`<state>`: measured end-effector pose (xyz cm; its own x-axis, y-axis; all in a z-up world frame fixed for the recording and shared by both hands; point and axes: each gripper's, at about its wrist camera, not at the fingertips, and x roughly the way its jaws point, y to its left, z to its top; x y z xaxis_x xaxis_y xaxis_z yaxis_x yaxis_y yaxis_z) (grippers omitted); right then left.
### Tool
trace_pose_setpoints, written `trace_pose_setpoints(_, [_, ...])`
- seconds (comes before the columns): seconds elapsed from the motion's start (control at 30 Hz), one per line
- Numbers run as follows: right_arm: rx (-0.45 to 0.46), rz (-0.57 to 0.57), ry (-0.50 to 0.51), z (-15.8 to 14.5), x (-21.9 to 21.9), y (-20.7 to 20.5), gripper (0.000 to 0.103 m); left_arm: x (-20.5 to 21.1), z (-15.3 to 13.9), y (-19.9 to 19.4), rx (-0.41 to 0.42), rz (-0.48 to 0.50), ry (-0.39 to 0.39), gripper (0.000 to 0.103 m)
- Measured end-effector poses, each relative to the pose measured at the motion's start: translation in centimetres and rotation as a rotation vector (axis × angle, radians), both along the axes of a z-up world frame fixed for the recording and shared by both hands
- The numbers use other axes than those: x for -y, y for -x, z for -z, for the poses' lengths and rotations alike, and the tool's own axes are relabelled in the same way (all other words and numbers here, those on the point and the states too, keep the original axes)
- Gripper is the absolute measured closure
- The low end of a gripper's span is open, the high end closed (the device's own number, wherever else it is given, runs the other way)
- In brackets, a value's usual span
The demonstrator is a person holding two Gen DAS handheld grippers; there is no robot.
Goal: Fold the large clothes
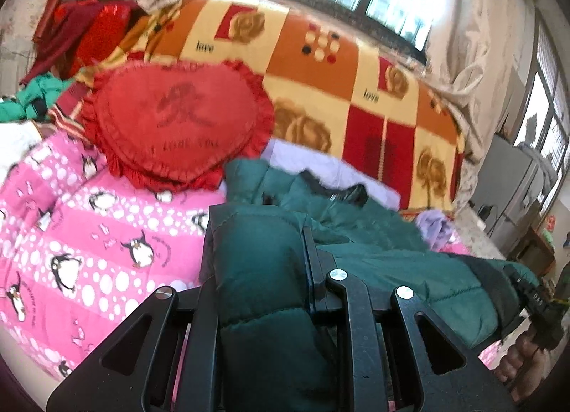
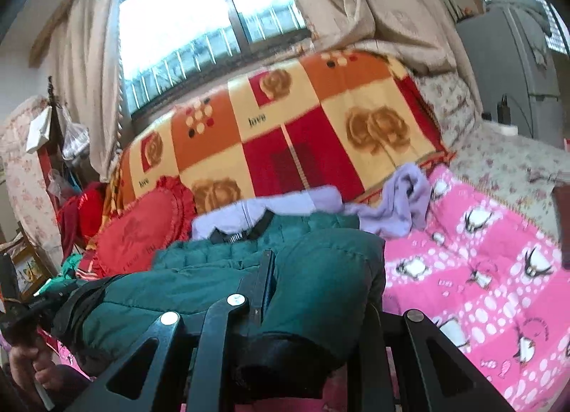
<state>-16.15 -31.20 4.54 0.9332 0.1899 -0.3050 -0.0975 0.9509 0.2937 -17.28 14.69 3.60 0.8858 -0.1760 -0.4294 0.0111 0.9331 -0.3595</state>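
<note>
Cluttered bedroom, daylight through barred windows, bed spread with a pink penguin quilt (image 1: 71, 233). Left wrist view: left gripper (image 1: 260, 244) clamped on a thick puffy fold of the dark green padded jacket (image 1: 374, 251), apparently a sleeve; jacket lying across the quilt near the bed's front edge, red heart cushion (image 1: 174, 127) just behind. Right wrist view: right gripper (image 2: 320, 269) likewise closed on the other padded end, lilac garment (image 2: 399, 209) beyond the jacket (image 2: 199, 276), against the checked blanket (image 2: 302, 127). Probably mid-fold, both sleeves gripped. Next, likely: carrying both ends inward over the body and laying them flat before releasing.
</note>
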Motion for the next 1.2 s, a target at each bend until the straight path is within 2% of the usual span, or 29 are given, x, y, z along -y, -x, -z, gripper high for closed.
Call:
trace_pose_setpoints(0.17, [0.063,0.004,-0.038,-2.7,0.9,0.8,0.086,0.5,-3.2,0.6,0.071,-0.017,-0.003,0.088])
trace_pose_setpoints(0.37, [0.081,-0.001,-0.044,-5.1,0.6,-1.5,0.086,0.5,-4.8,-1.3,0.091,-0.051,-0.007,0.088])
trace_pose_setpoints(0.5, [0.075,0.002,-0.027,-5.8,-0.1,-5.2,0.086,0.2,-5.1,-5.1,0.081,-0.062,-0.011,0.088])
trace_pose_setpoints(0.6, [0.03,0.012,-0.037,-5.6,-0.2,-9.2,0.086,-0.1,-4.2,-9.7,0.029,-0.075,0.01,0.088])
trace_pose_setpoints(0.77, [-0.045,0.038,-0.048,-4.4,-0.7,-16.7,0.086,-0.4,-2.4,-16.6,-0.044,-0.105,0.026,0.088])
trace_pose_setpoints(0.9, [-0.106,0.07,-0.05,-2.4,-0.6,-21.9,0.086,0.4,-1.1,-21.7,-0.067,-0.112,-0.026,0.088])
trace_pose_setpoints(1.03, [-0.184,0.073,-0.04,1.2,-0.3,-26.3,0.086,1.2,1.1,-26.1,-0.096,-0.115,-0.093,0.088])
trace_pose_setpoints(1.2, [-0.279,0.06,-0.019,4.6,0.1,-30.3,0.086,1.1,4.5,-29.3,-0.137,-0.109,-0.1,0.087])
